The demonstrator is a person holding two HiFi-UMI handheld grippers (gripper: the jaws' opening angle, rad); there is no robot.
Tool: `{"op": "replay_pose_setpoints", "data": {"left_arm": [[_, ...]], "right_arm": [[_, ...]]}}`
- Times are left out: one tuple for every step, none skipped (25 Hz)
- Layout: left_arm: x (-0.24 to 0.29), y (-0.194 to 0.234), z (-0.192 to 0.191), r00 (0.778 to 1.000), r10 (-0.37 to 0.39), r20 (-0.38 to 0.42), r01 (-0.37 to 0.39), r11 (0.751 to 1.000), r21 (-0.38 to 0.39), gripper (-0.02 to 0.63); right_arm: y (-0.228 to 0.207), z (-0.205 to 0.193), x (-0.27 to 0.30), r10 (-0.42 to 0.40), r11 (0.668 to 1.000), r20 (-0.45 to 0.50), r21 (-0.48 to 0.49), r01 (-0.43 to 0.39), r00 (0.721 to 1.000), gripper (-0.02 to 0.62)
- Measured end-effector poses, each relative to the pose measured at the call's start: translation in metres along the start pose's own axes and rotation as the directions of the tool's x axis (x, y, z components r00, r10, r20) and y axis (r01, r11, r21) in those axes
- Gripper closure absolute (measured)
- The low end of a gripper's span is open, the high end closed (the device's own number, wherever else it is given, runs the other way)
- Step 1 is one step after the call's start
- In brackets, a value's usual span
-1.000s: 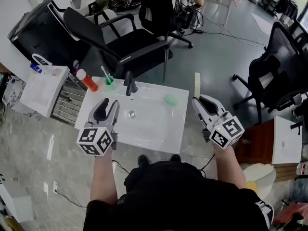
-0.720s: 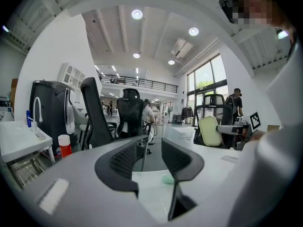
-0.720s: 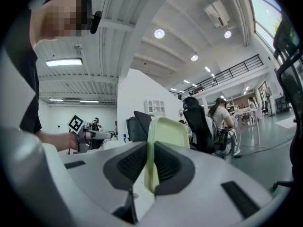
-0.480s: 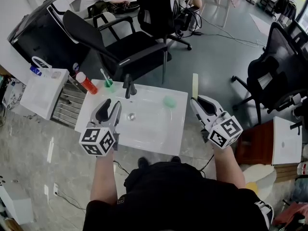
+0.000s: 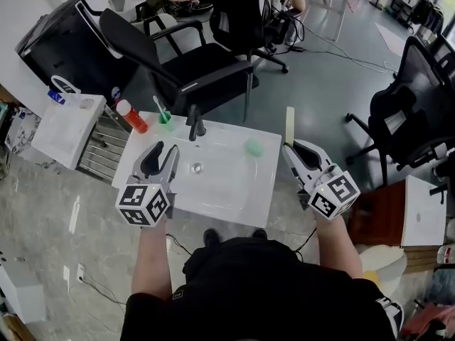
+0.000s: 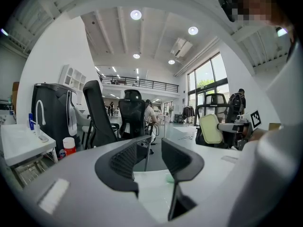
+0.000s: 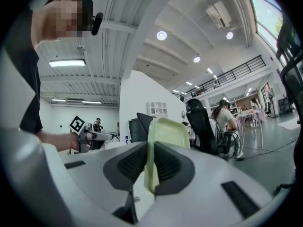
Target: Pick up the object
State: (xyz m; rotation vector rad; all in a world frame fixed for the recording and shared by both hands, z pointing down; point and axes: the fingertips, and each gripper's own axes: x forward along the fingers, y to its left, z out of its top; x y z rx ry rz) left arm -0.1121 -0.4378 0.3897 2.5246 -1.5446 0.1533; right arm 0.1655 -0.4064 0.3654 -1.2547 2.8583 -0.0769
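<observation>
Two grippers: right gripper [image 7: 149,151] jaws pinch a slab [image 7: 168,130], base hidden; left gripper [image 5: 162,152] jaws apart, empty, faucet [image 5: 193,123] ahead.

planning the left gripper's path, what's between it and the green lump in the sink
Head view: only the drain and bare white sink lie between the left gripper and the green lump; the black faucet stands farther back.
</observation>
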Motion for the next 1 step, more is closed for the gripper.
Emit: {"op": "replay_pose_setpoints", "data": {"left_arm": [[-0.0001, 0.0001, -0.0002, 1.000, 0.001, 0.000, -0.001, 1.000, 0.000, 0.434]], "right_arm": [[0.0001, -0.0002, 0.0002, 0.002, 1.000, 0.000, 0.000, -0.002, 1.000, 0.540]]}}
